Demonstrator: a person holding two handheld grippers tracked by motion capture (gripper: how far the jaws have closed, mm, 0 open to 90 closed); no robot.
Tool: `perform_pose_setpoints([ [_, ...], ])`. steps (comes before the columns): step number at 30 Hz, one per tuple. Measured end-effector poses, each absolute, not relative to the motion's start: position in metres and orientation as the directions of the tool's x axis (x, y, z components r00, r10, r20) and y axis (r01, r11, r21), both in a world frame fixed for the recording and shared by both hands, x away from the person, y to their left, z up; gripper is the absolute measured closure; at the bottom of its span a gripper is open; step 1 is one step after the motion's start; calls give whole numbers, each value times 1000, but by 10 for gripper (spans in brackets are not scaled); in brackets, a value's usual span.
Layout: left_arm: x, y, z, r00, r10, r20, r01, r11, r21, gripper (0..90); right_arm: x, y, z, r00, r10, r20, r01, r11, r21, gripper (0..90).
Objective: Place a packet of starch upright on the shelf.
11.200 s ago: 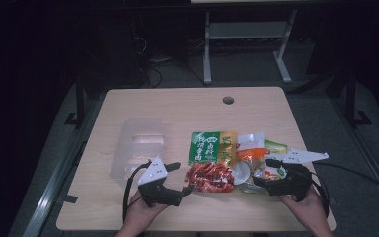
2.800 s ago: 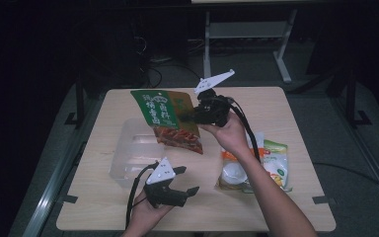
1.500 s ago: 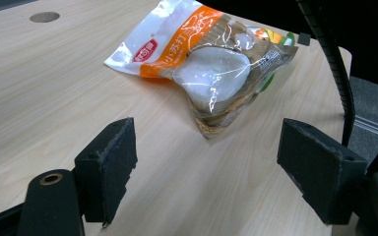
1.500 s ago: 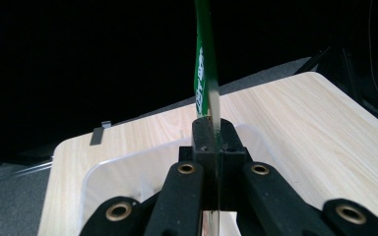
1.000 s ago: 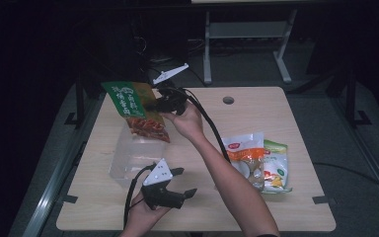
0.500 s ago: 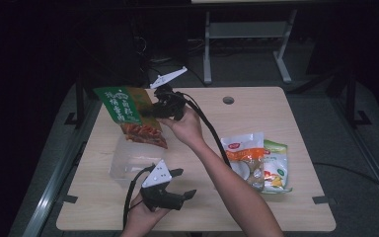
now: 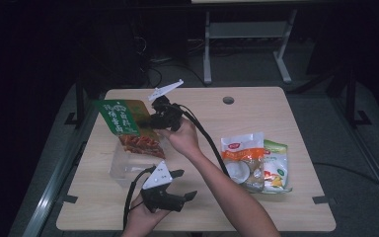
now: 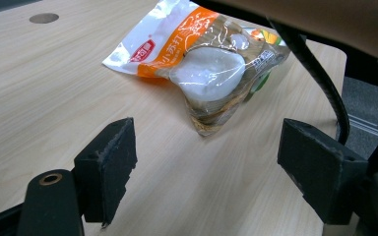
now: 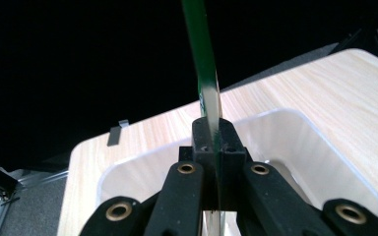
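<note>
Right tool (image 7: 150, 120), clamped on the green bag (image 7: 123, 118), has carried it toward the counter's left edge, hanging upright directly above the clear tray (image 7: 121, 165).

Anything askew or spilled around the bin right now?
Nothing spilled. The green snack packet hangs tilted from the right gripper over the clear plastic bin; two more packets overlap, slightly askew.

We see bare desk (image 7: 276, 113) along the far edge and the right front corner. The clear bin (image 7: 128, 163) at left is topped by the hanging snack packet (image 7: 128, 123); two pouches (image 7: 254, 160) block the right middle, and the reaching forearm (image 7: 217, 177) crosses the centre.
</note>
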State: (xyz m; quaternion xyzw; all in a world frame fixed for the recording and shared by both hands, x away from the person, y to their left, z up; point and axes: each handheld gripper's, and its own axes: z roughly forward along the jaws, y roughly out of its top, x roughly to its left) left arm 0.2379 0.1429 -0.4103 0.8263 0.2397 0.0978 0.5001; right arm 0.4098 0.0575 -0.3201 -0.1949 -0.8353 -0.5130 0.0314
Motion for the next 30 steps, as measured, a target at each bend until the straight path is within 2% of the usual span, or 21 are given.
perform_pose_setpoints([
  [8,239,143,-411,865,496,-80,303,-387,871,219,411,53,-346,-911,299,285,387,377,841,895],
  [24,239,142,-412,864,497,-82,310,-395,865,219,406,40,-361,-920,283,272,371,402,837,876],
  [30,239,141,-413,860,502,-88,316,-389,865,219,404,39,-357,-922,297,249,362,428,828,740],
])
